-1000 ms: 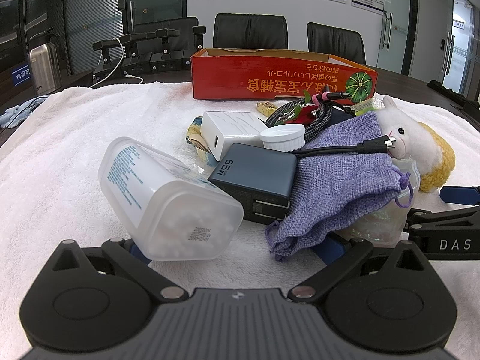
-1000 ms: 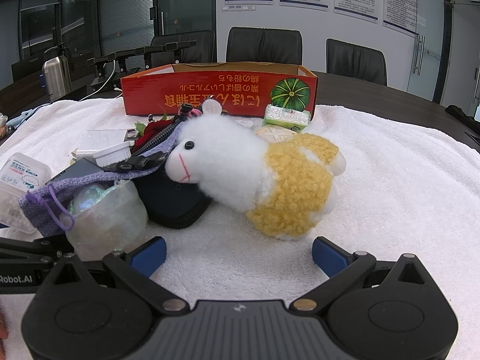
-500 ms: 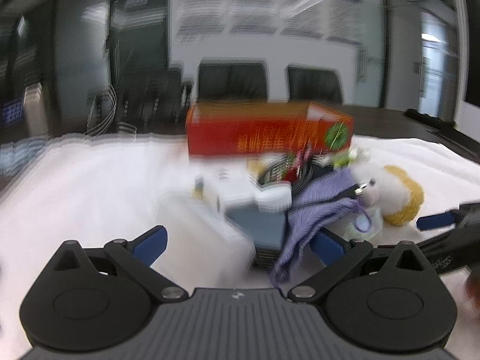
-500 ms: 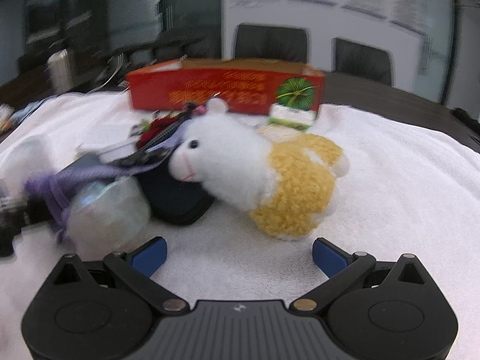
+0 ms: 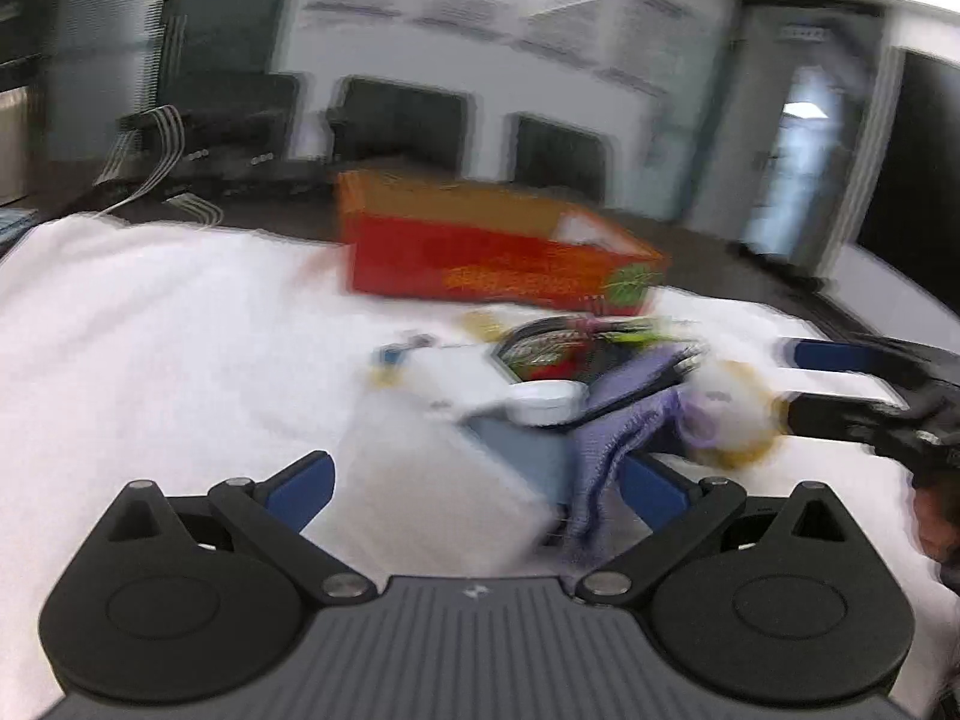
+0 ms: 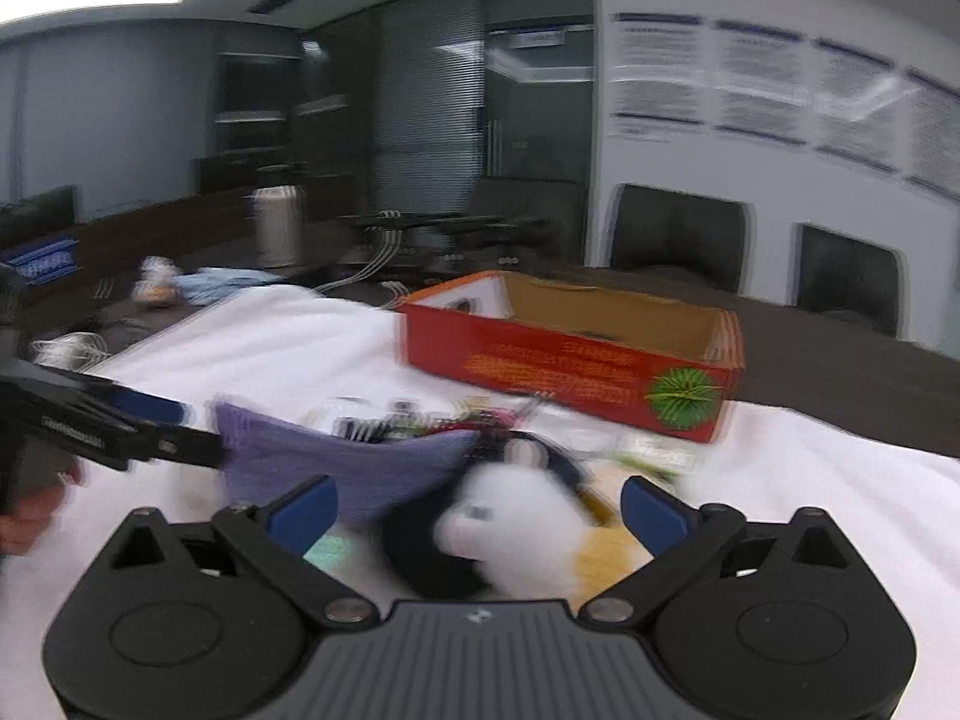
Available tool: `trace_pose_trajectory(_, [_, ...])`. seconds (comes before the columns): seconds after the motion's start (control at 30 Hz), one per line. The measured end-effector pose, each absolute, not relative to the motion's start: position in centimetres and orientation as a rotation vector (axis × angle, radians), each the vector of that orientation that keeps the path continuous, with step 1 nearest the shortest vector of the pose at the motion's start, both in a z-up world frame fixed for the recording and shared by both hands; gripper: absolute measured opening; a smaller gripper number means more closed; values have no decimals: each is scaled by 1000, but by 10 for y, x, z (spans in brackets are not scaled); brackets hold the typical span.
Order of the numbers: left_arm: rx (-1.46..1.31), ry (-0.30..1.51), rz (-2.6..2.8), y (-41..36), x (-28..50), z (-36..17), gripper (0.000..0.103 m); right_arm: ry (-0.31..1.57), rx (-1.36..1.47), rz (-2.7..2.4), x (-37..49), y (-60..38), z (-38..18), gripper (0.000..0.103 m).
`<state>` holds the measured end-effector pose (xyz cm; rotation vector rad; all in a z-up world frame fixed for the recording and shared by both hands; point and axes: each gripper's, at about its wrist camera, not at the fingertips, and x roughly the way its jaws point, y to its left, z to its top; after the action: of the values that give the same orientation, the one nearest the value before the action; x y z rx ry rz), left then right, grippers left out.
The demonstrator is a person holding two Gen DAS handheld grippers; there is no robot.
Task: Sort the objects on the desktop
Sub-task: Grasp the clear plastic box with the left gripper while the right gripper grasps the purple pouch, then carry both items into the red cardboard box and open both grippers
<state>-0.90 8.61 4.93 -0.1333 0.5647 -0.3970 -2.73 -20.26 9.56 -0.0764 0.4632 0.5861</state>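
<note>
The clutter to be sorted lies in one heap on the white towel (image 6: 300, 354) that covers the worktop, in front of a single red cardboard box (image 6: 570, 360). The box is open at the top and carries yellow printed characters and a green round emblem on its long side; motion blur makes the writing unreadable.

In the heap, a purple woven pouch (image 6: 336, 468) lies draped over other items, one white and yellow plush animal (image 6: 516, 528) sits at its right, and a dark case (image 6: 420, 546) lies between them. The left wrist view adds one large translucent white container (image 5: 432, 480), a grey-blue block (image 5: 528, 456) partly under the pouch, and a small white round lid (image 5: 546, 399). Smaller pieces behind these are too smeared to name or count.

The left hand-held gripper (image 5: 474, 480) has its blue-tipped fingers spread wide, with the container and pouch between them and apart from both. The right hand-held gripper (image 6: 474, 510) is equally wide, fingers flanking the plush without touching it.

Behind the worktop stand two black chairs (image 6: 678, 234) and one steel flask (image 6: 276, 222).
</note>
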Motion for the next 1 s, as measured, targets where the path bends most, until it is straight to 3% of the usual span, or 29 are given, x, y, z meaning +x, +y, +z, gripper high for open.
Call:
trace_pose_trajectory(0.2, [-180, 567, -360, 102, -2, 55, 103, 350, -314, 641, -30, -154, 87, 91])
trace_pose_trajectory(0.37, [83, 468, -500, 82, -3, 57, 103, 365, -389, 753, -40, -147, 89, 91])
trace_pose_trajectory(0.53, [284, 562, -516, 63, 19, 35, 103, 421, -433, 817, -45, -129, 80, 88])
trace_pose_trajectory(0.63, [284, 641, -529, 65, 30, 24, 102, 514, -424, 781, -31, -124, 68, 51])
trace_pose_trajectory(0.67, [275, 650, -544, 68, 31, 23, 94, 542, -392, 773, -27, -126, 66, 39])
trace_pose_trajectory(0.73, [255, 657, -550, 70, 31, 25, 93, 575, -328, 762, -21, -130, 69, 36])
trace_pose_trajectory(0.9, [311, 602, -496, 63, 15, 42, 92, 579, -159, 758, -15, -153, 92, 11])
trace_pose_trajectory(1.0, [314, 550, -468, 58, 12, 64, 92, 570, -34, 735, -6, -171, 109, 8])
